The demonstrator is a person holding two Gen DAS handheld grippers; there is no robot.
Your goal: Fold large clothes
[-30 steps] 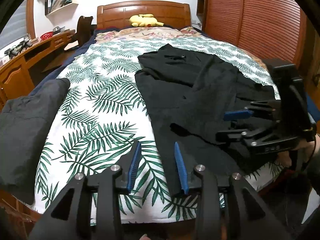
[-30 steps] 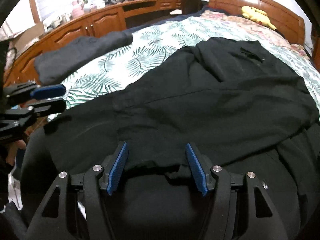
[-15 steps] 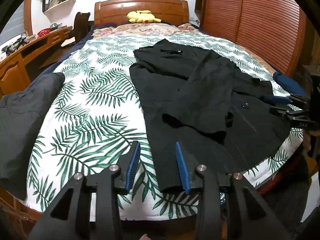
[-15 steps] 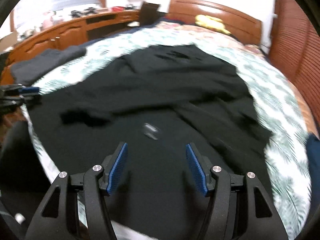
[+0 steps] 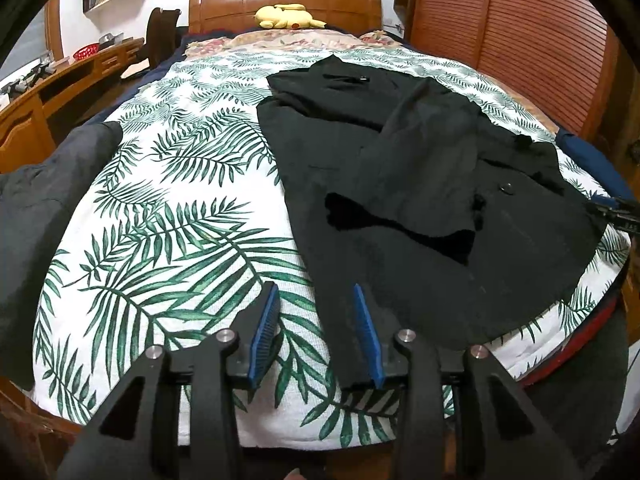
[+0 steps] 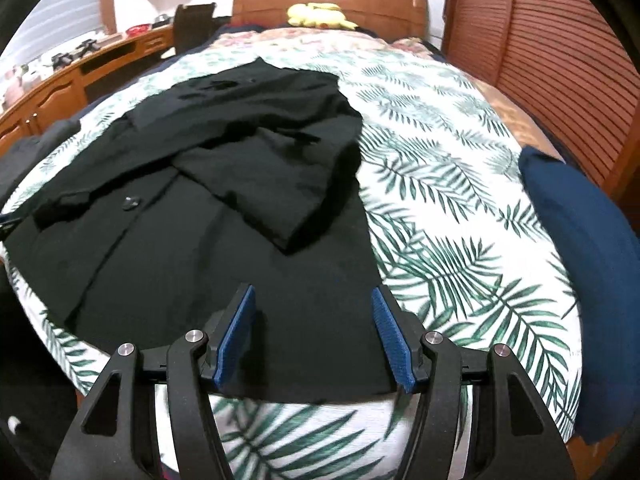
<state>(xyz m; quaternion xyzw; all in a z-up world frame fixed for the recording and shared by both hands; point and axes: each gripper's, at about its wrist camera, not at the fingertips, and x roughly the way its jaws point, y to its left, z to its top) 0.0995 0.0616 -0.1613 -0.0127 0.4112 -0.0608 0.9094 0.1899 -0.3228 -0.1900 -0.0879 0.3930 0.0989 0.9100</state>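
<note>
A black coat [image 5: 420, 184] lies flat on the palm-leaf bedspread [image 5: 168, 208], with one sleeve [image 5: 416, 184] folded across its front. My left gripper [image 5: 316, 320] hangs open just above the coat's near left hem corner. The coat's edge runs between its blue pads [image 5: 366, 332], which do not press on it. At the far right edge of this view a bit of my right gripper [image 5: 616, 210] shows. In the right wrist view my right gripper [image 6: 314, 320] stands open over the coat [image 6: 224, 208], near its right hem, holding nothing.
A dark grey garment [image 5: 36, 208] lies on the bed's left side. A navy cushion [image 6: 580, 240] sits at the right edge. A yellow plush toy [image 5: 286, 16] rests by the headboard. A wooden desk [image 5: 48, 88] runs along the left, slatted wooden doors [image 5: 520, 40] along the right.
My right gripper has swung away from the sleeve's cuff, rightward along the hem to the coat's right side. The sleeve now lies across the coat. My left gripper has sunk slightly toward the hem corner.
</note>
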